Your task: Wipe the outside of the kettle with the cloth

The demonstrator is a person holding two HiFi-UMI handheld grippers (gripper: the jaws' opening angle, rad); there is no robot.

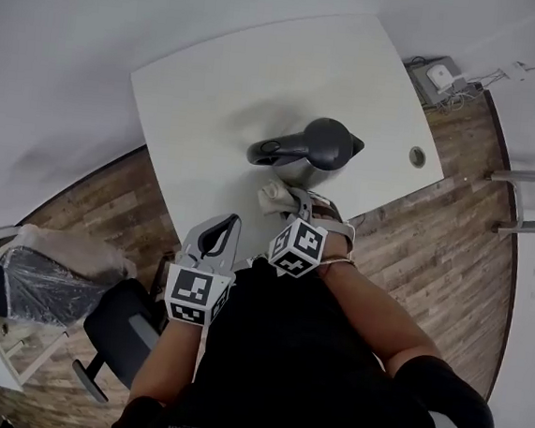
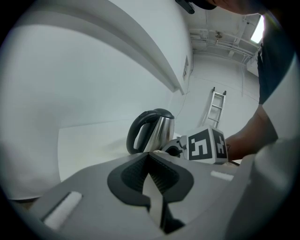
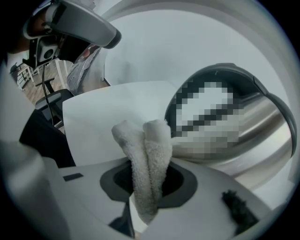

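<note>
Clamping a white terry cloth (image 3: 147, 154) in the right gripper (image 3: 149, 190), with the jaws pressed on the folded middle and two rolled ends standing up out of them. Facing the kettle (image 3: 243, 136) directly ahead and slightly right of this gripper, at close range, with the steel body filling that side and the dark handle arching over it. Cannot confirm contact between cloth and kettle from this view.

Viewed from the head: carrying the cloth (image 1: 272, 195) at the tip of the right gripper (image 1: 287, 204), just beside the near lower wall of the kettle (image 1: 316, 147). Standing upright on the white tabletop (image 1: 223, 91), spout pointing right, handle pointing left.

Holding the left gripper (image 1: 216, 236) to the left of and a little behind the right gripper, over the near edge of the tabletop. Showing the left gripper (image 2: 152, 180) with jaws together and nothing between them. Pointing toward the kettle (image 2: 157, 129), which stands ahead of this gripper and apart from it, handle turned toward it. Showing the marker cube (image 2: 206, 145) of the right gripper ahead and to the right, low beside the kettle.

Beyond the kettle as seen from the left gripper: a ladder (image 2: 216, 105) against the far wall. Behind and left of the left gripper: a dark chair (image 1: 120, 331) on the wooden floor (image 1: 454, 236).
</note>
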